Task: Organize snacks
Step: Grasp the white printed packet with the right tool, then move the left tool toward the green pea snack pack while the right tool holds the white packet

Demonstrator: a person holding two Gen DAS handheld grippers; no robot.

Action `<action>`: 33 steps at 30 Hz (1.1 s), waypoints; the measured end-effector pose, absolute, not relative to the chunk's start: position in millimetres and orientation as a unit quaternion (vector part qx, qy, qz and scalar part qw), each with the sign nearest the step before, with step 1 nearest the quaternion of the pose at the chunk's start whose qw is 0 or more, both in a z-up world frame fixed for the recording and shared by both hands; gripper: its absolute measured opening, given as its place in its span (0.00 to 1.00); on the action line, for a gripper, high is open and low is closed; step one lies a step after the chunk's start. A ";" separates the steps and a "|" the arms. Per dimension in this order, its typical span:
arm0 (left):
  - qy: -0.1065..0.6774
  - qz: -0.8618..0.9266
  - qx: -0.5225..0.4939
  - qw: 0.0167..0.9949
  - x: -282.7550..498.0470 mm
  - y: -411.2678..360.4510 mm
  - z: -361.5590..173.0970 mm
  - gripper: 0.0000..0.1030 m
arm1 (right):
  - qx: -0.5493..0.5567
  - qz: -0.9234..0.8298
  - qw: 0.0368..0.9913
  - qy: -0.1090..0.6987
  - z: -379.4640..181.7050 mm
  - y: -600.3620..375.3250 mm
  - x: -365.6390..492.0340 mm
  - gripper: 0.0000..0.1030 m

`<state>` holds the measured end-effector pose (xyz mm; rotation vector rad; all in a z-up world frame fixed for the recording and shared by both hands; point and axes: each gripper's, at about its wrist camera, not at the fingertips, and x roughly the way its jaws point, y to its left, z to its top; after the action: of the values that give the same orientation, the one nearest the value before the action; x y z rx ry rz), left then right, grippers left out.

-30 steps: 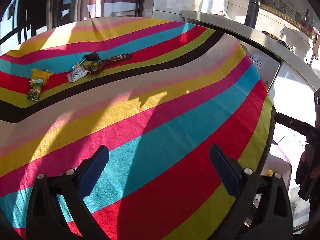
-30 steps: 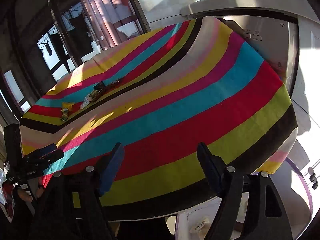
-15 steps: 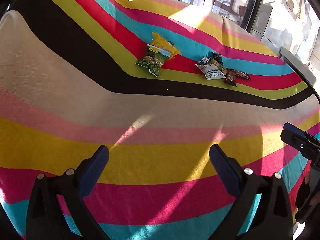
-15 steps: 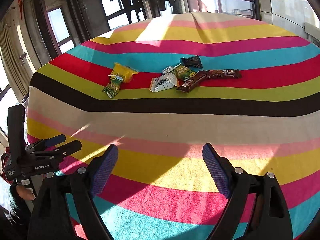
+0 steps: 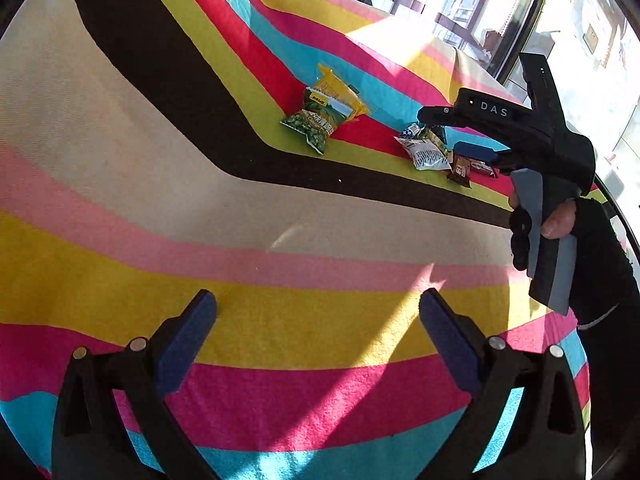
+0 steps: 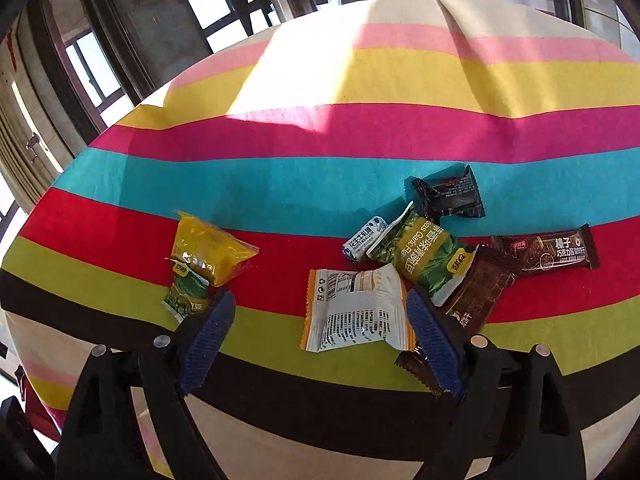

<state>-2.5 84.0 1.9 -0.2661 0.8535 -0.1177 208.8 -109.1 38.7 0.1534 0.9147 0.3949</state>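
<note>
Dark brown foil bar wrapper [image 6: 478,296] — lower end hidden behind right gripper's blue-padded finger [image 6: 434,344]. Small green pea packet [image 6: 186,294] partly under yellow plastic packet [image 6: 208,252]; print illegible.

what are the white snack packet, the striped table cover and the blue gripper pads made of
White snack packet: likely thin plastic film, crinkled, crimped ends.
Striped table cover: woven cloth, matte, visible weave and a fold.
Pads of the right hand-held gripper: probably rubber or soft plastic, ridged, dull.

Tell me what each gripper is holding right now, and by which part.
Nothing is held. The left gripper is open above bare cloth; the right gripper is open, its fingers either side of the white packet, not closed on it.
</note>
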 end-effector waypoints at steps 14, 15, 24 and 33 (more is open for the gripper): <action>0.411 -0.060 -0.134 0.900 -2.8 83.9 1.0 0.98 | -0.063 0.128 0.876 0.461 9.6 -65.7 223.3 0.84; 0.410 -0.059 -0.134 0.900 -2.8 83.9 1.0 0.98 | -0.062 0.129 0.875 0.463 10.3 -65.8 223.5 0.84; 0.411 -0.059 -0.133 0.900 -3.3 84.0 1.1 0.98 | -0.068 0.169 0.896 0.405 57.7 -83.5 151.2 0.34; 0.418 -0.057 -0.153 0.894 5.7 89.7 3.5 0.98 | -0.029 0.191 0.899 0.394 53.0 -144.6 45.5 0.35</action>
<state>5.7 89.7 3.4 -0.3168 0.8661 -0.1192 45.5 -144.6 53.0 -0.0599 0.8154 0.3946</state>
